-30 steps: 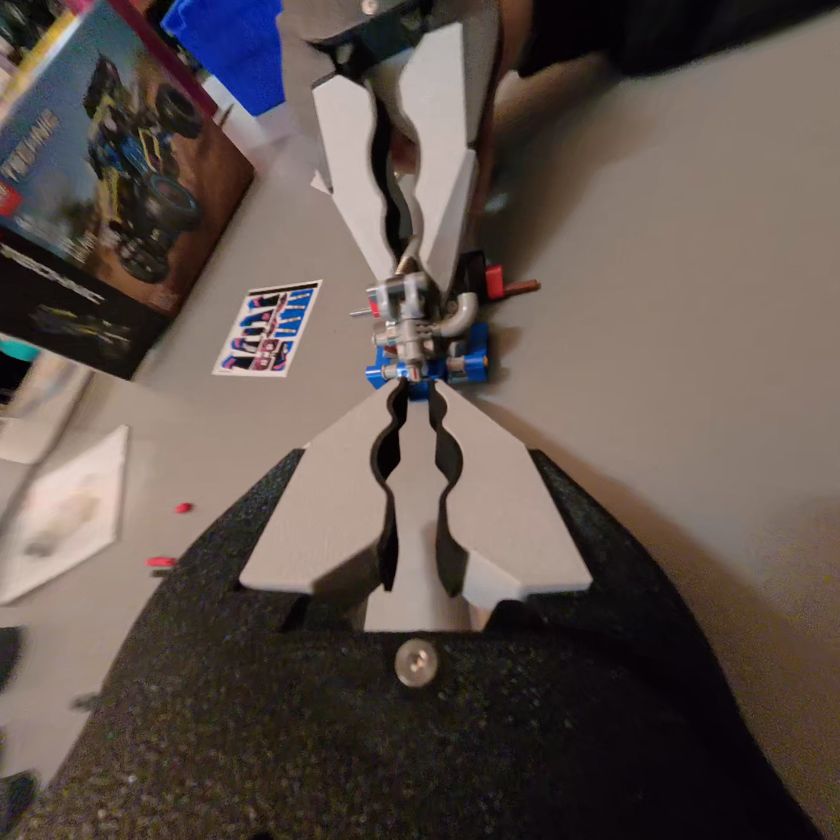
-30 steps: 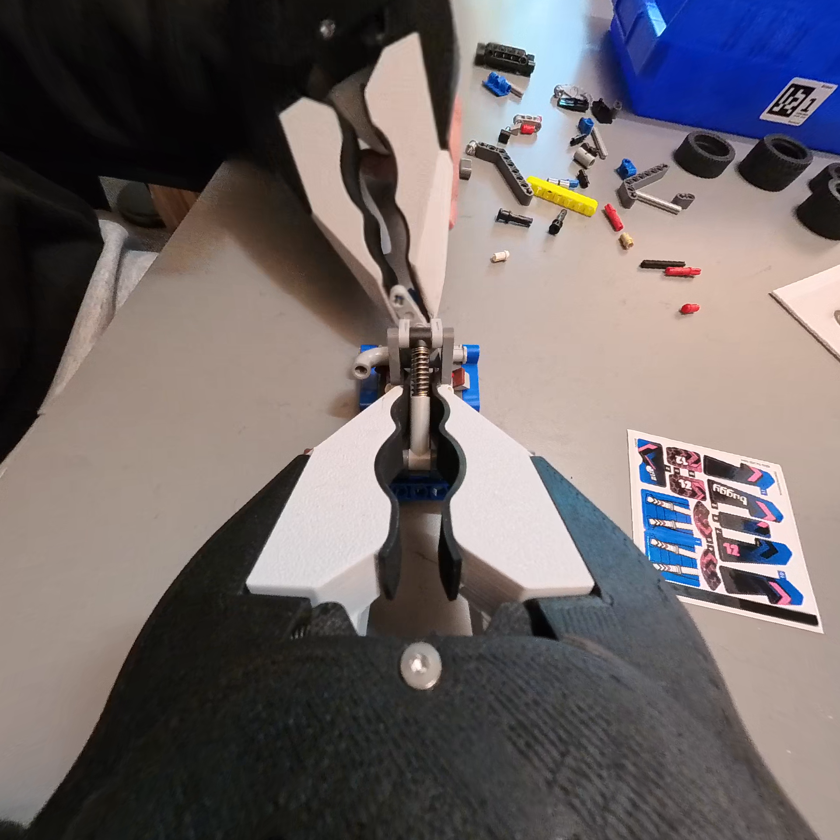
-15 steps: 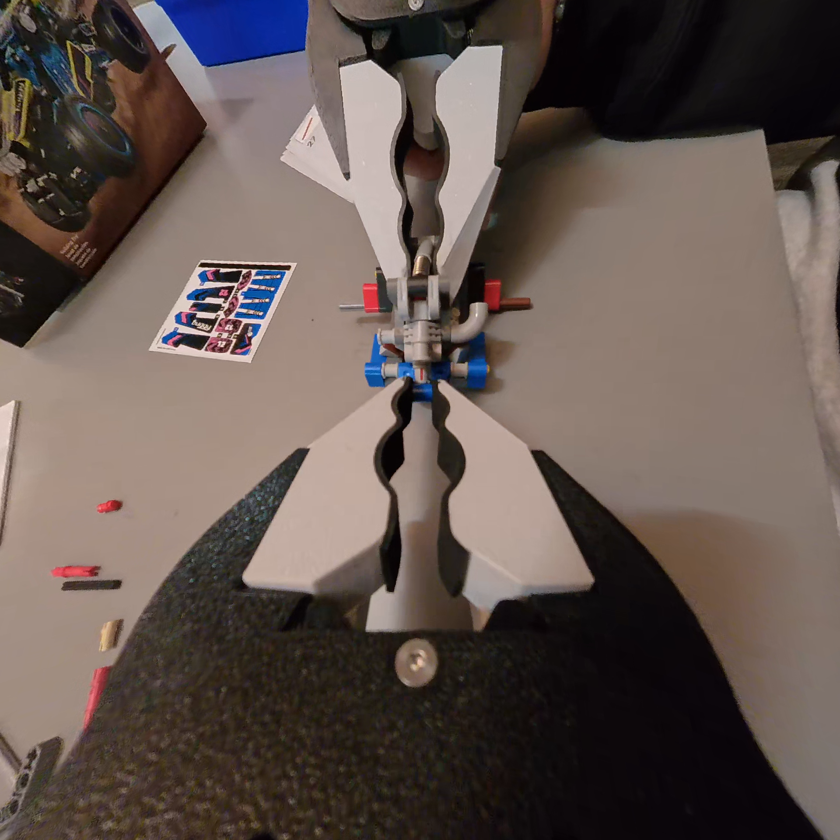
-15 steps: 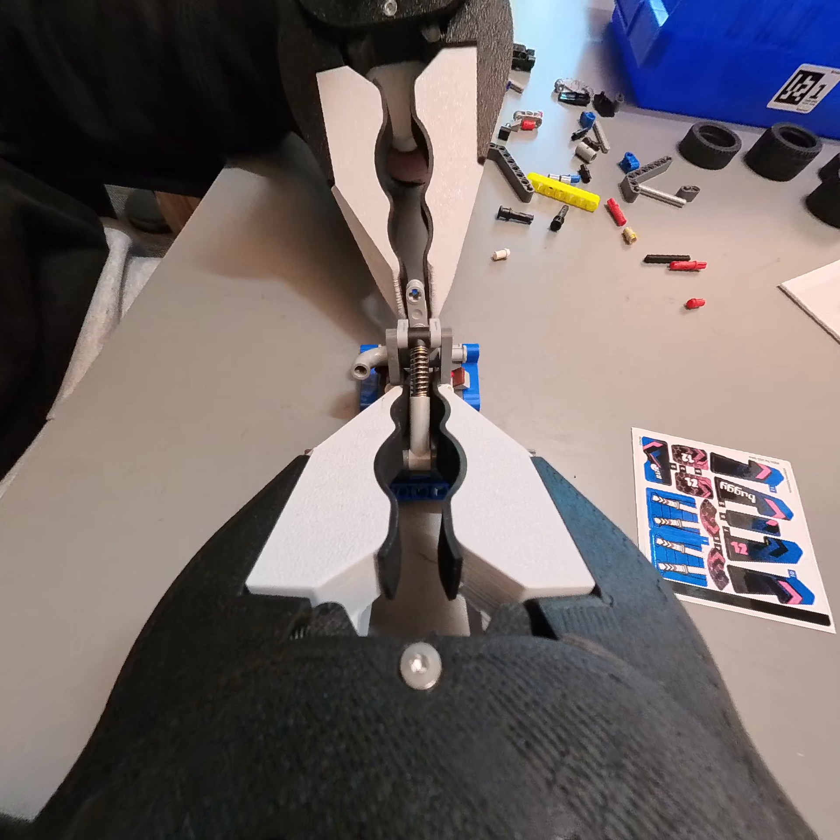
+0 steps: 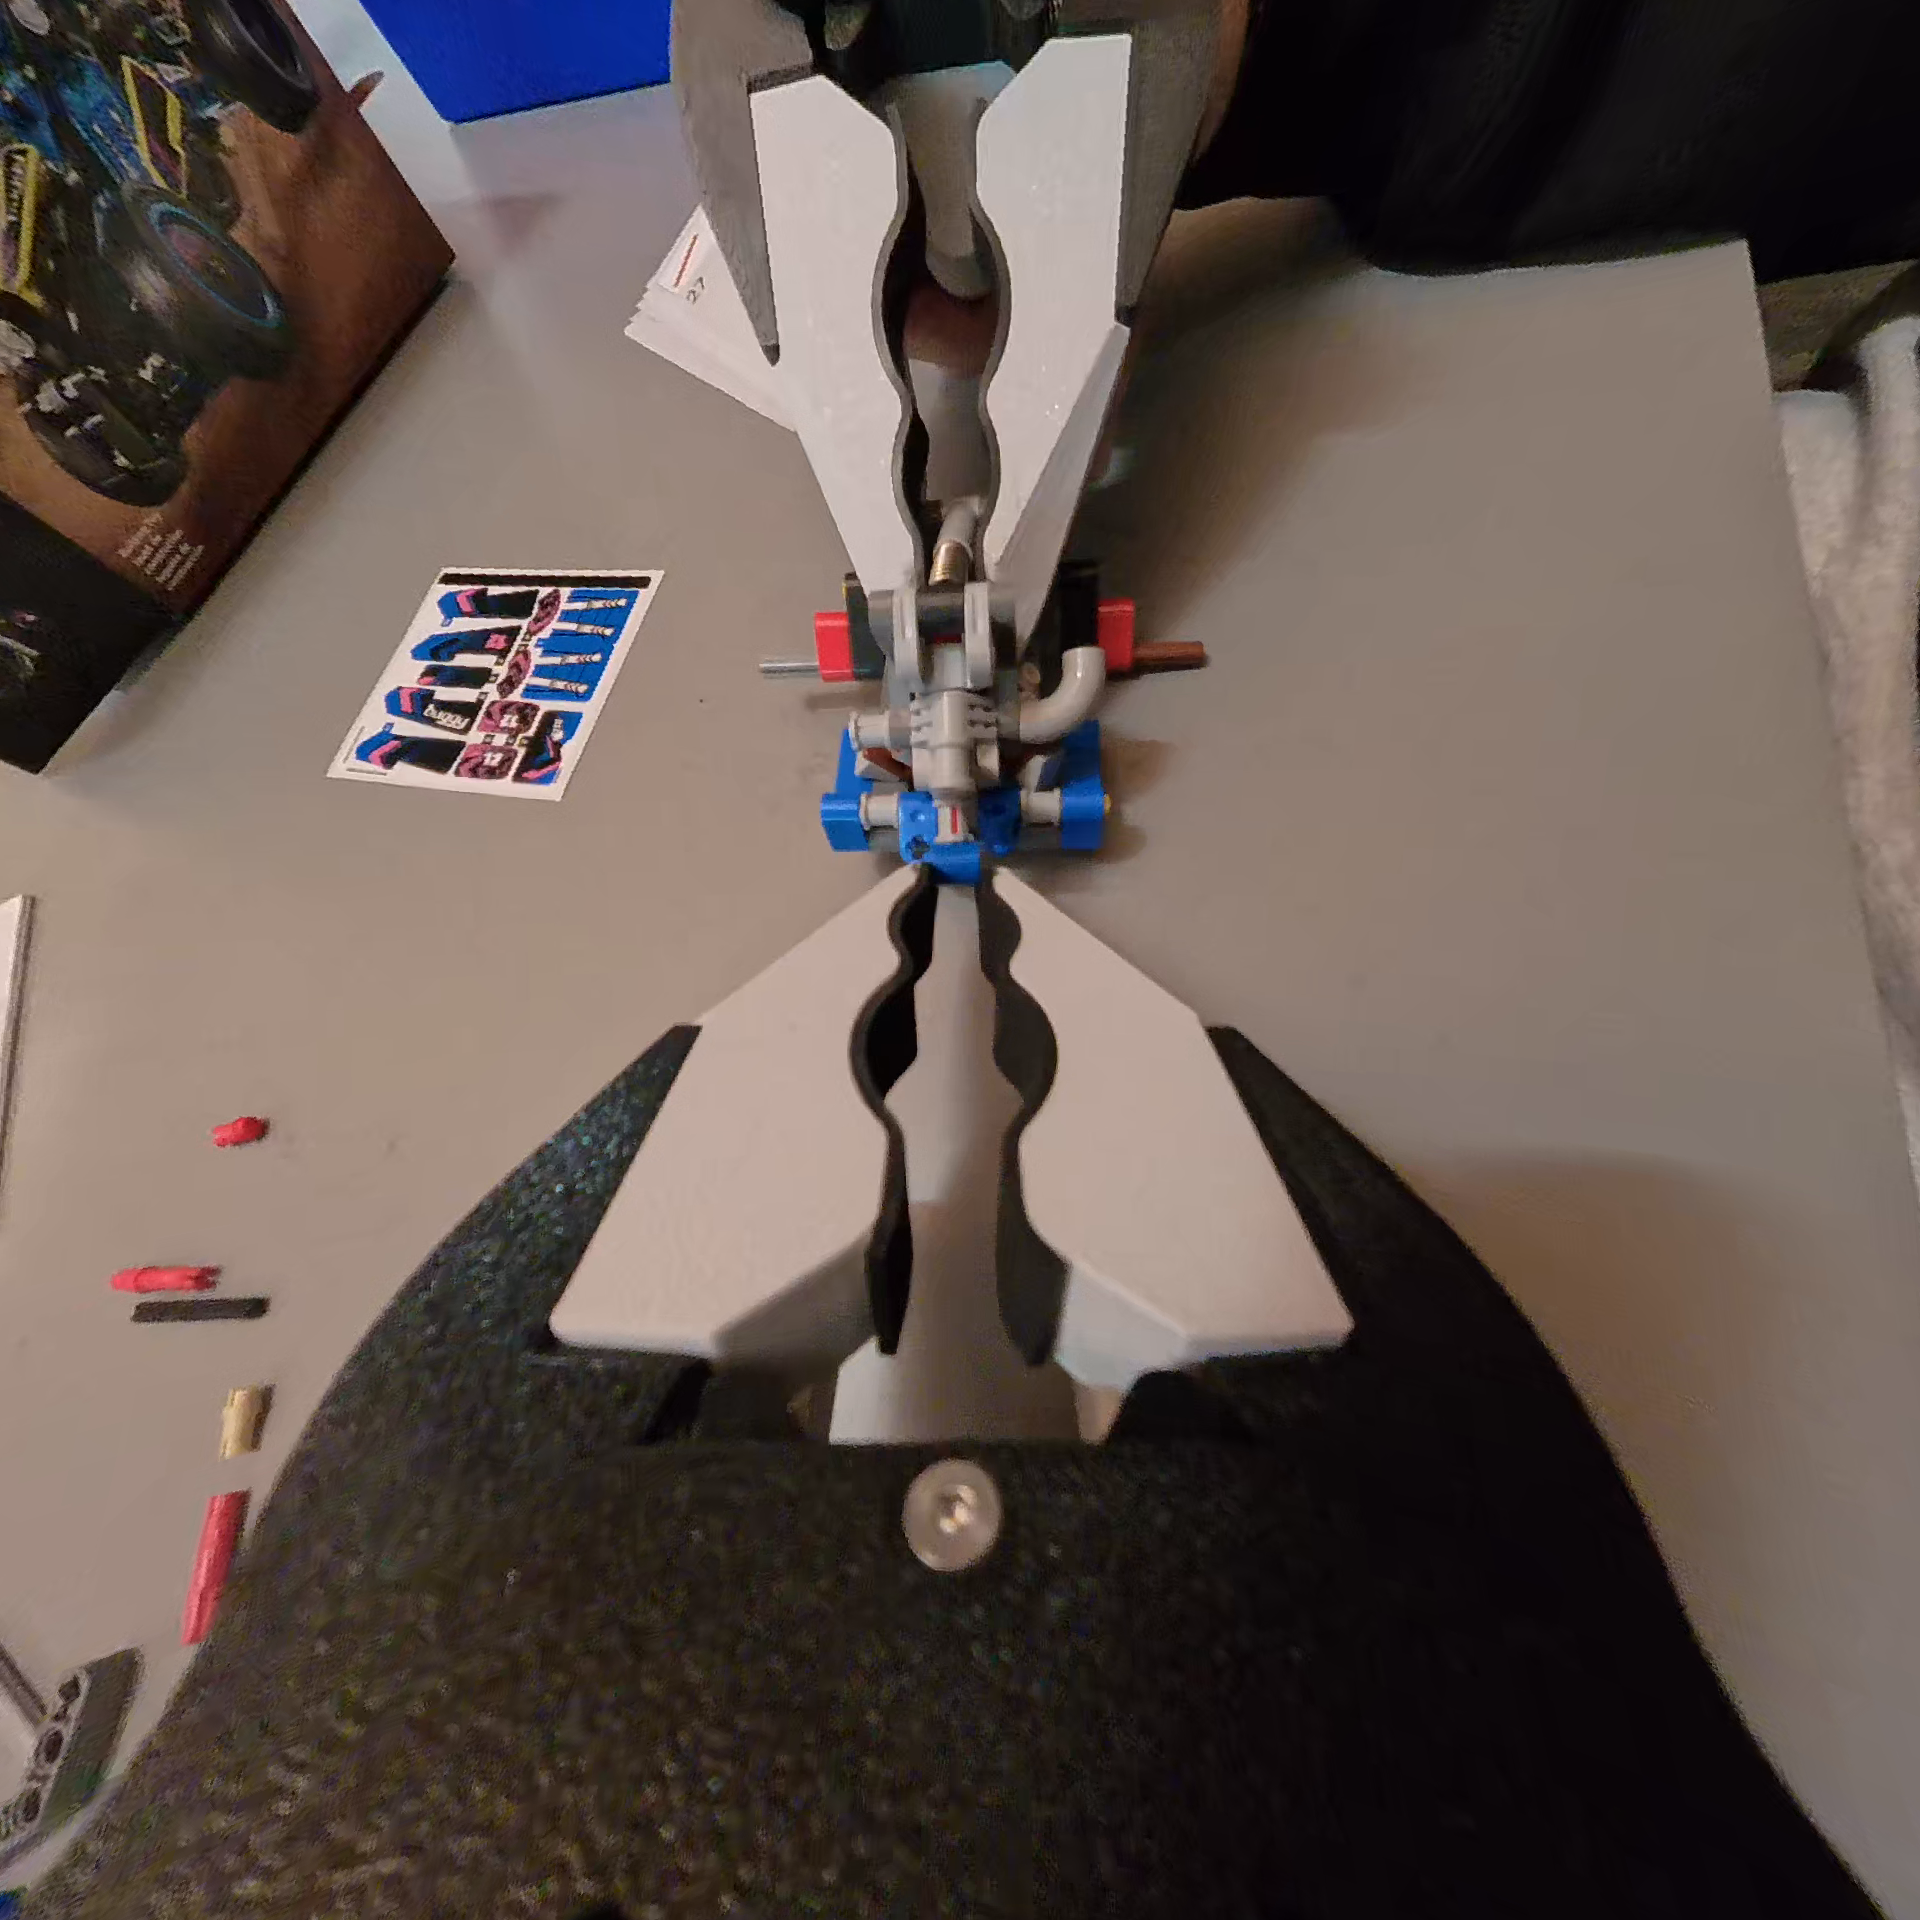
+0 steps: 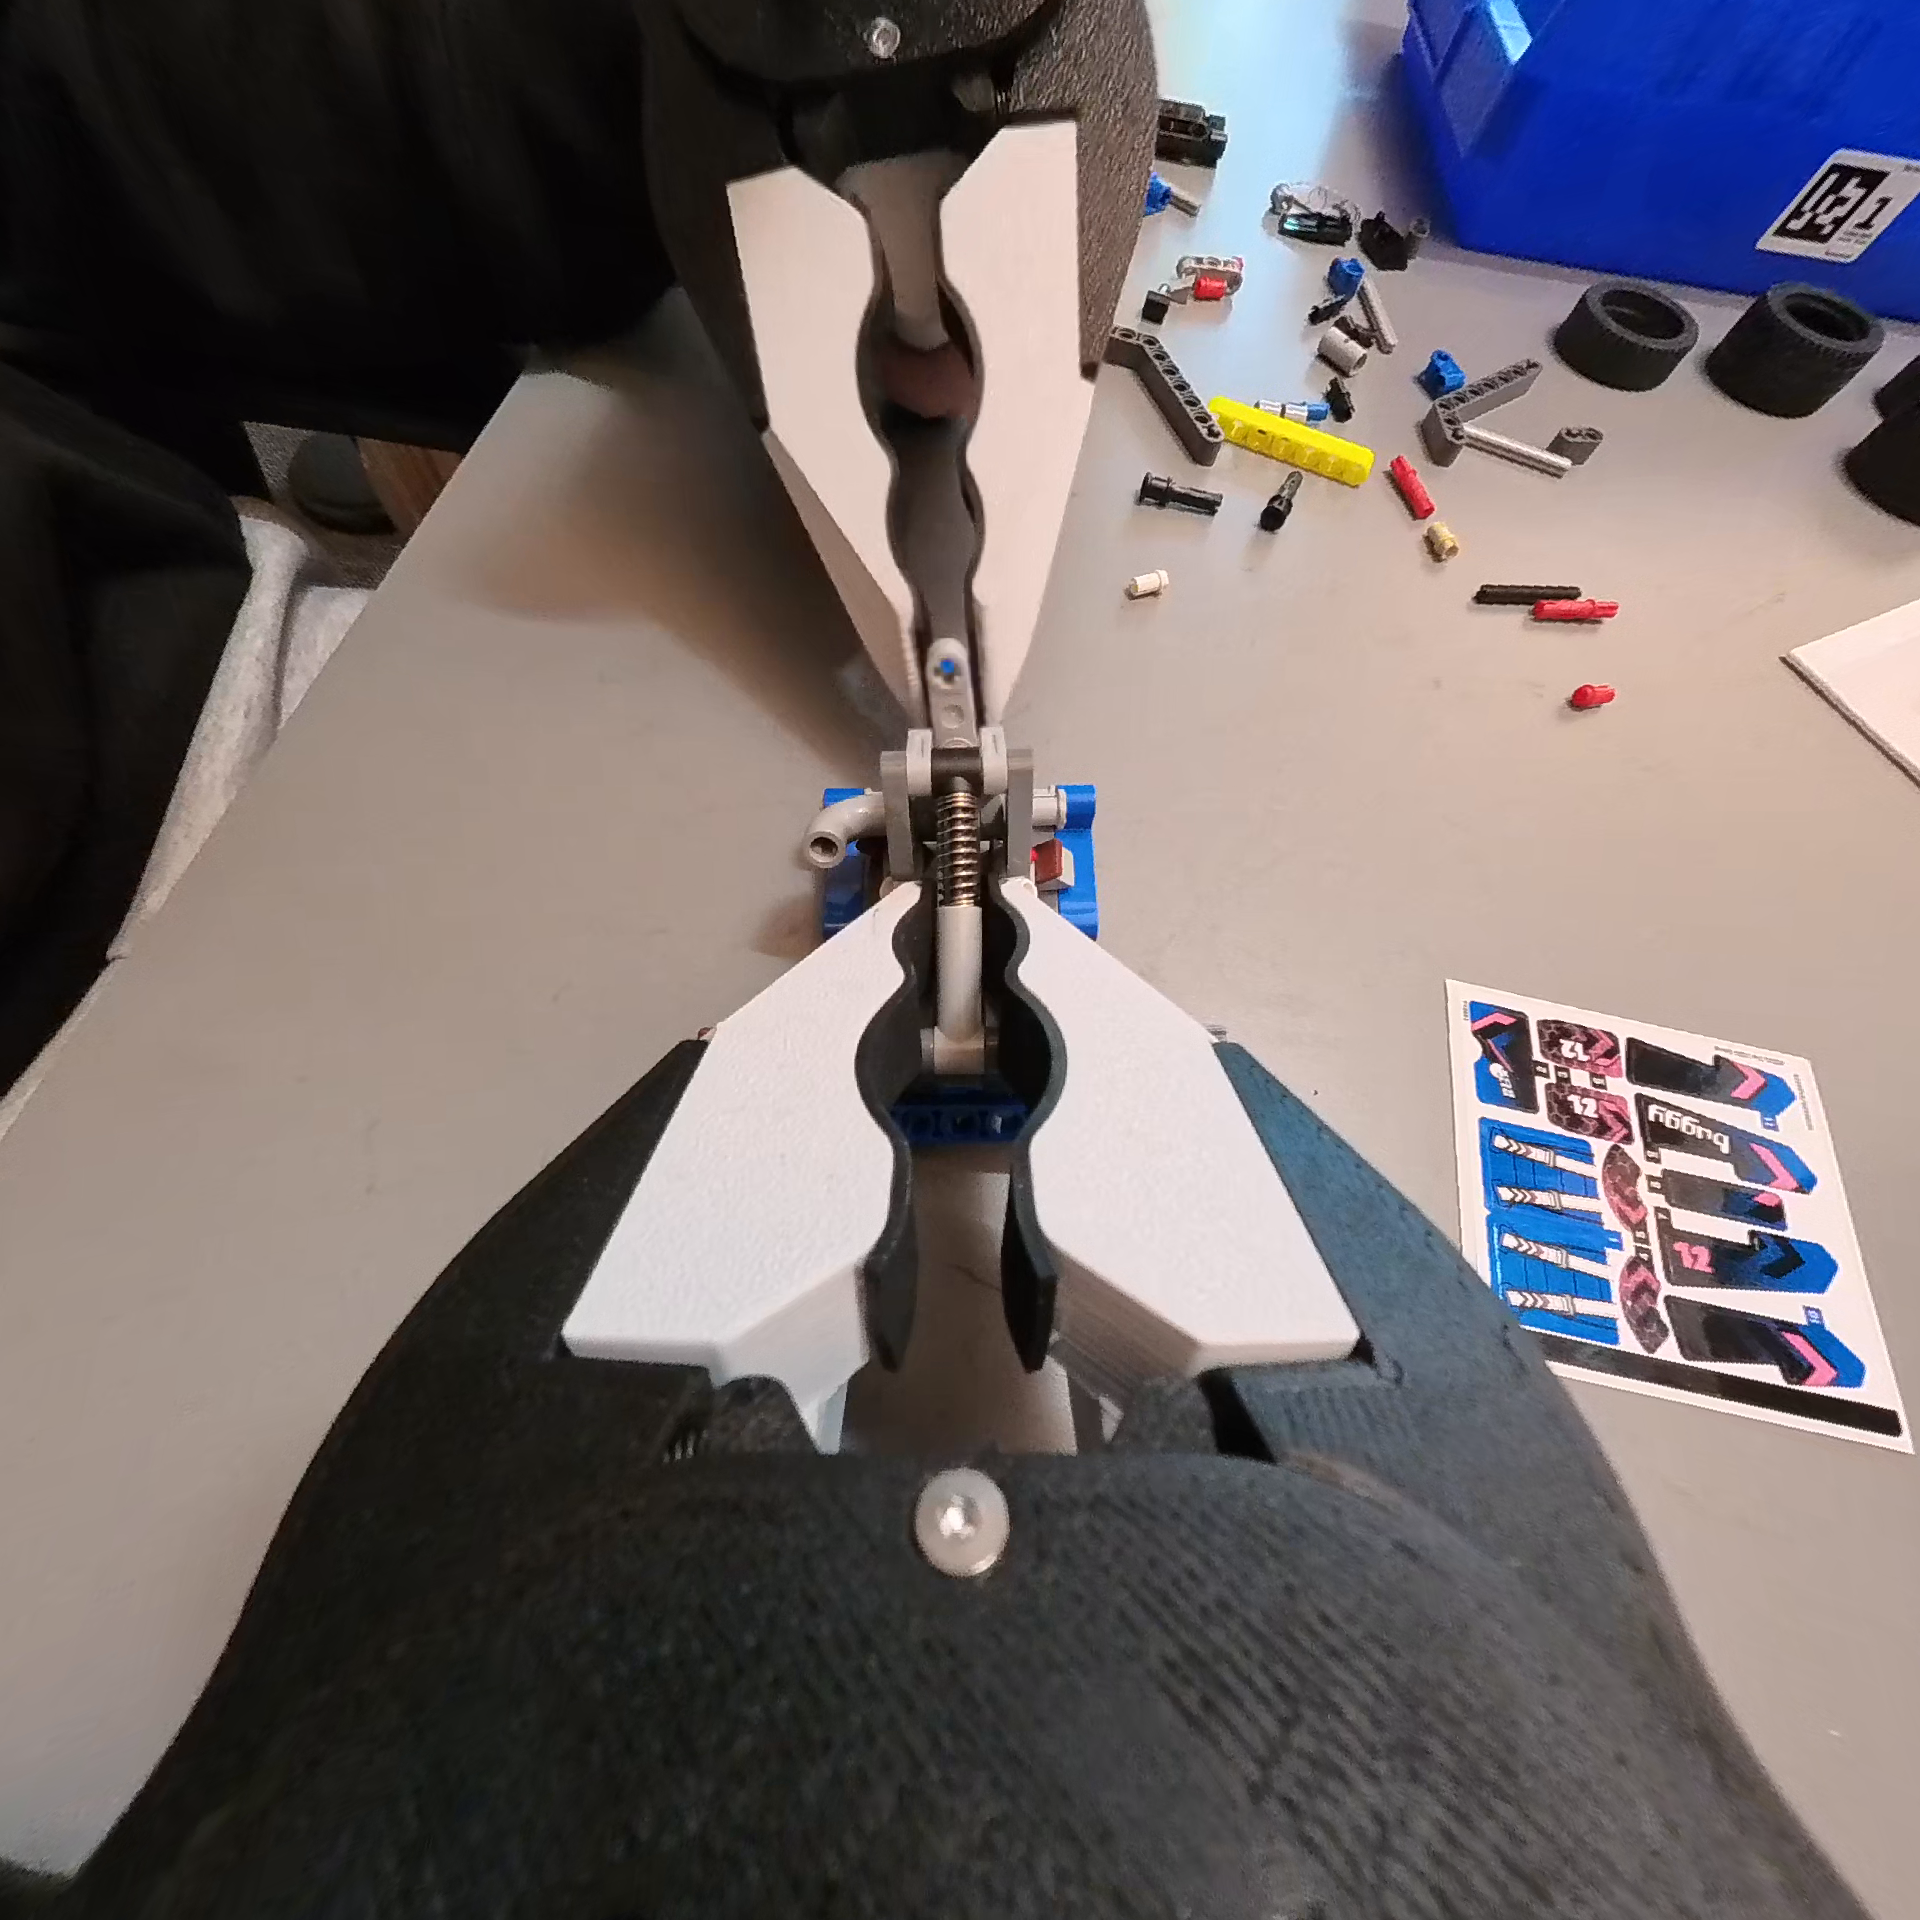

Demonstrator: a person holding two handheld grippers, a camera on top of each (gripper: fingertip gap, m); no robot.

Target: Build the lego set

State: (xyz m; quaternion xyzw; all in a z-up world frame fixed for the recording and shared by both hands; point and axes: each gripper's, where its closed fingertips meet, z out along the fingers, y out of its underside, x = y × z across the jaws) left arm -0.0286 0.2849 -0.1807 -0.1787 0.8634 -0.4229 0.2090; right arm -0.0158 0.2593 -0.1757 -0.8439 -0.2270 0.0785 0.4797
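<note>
A small blue and grey Lego assembly [image 5: 961, 727] with a spring shock absorber [image 6: 956, 842] stands on the grey table. My right gripper [image 6: 958, 904] is shut on the shock absorber's grey shaft; it shows from the far side in the left wrist view [image 5: 951, 561]. My left gripper [image 5: 951, 883] comes in from the opposite side, its jaws almost together. In the right wrist view this left gripper [image 6: 945, 712] is shut on a thin grey connector with a blue pin [image 6: 948, 681]. It holds the connector against the top of the assembly's grey frame.
A sticker sheet [image 6: 1652, 1195] lies beside the assembly. Loose parts, among them a yellow beam [image 6: 1288, 436], black tyres [image 6: 1704, 338] and red pins [image 5: 166, 1278], are scattered about. A blue bin [image 6: 1662, 125] and the set's box [image 5: 156, 312] stand at the back. The table edge [image 5: 1766, 623] is close. The tips of one gripper are about 4 cm away from the tips of the other.
My left gripper has swung from a slant to straight opposite the right gripper. The grey connector has come down onto the top of the assembly's frame. The right gripper kept its hold.
</note>
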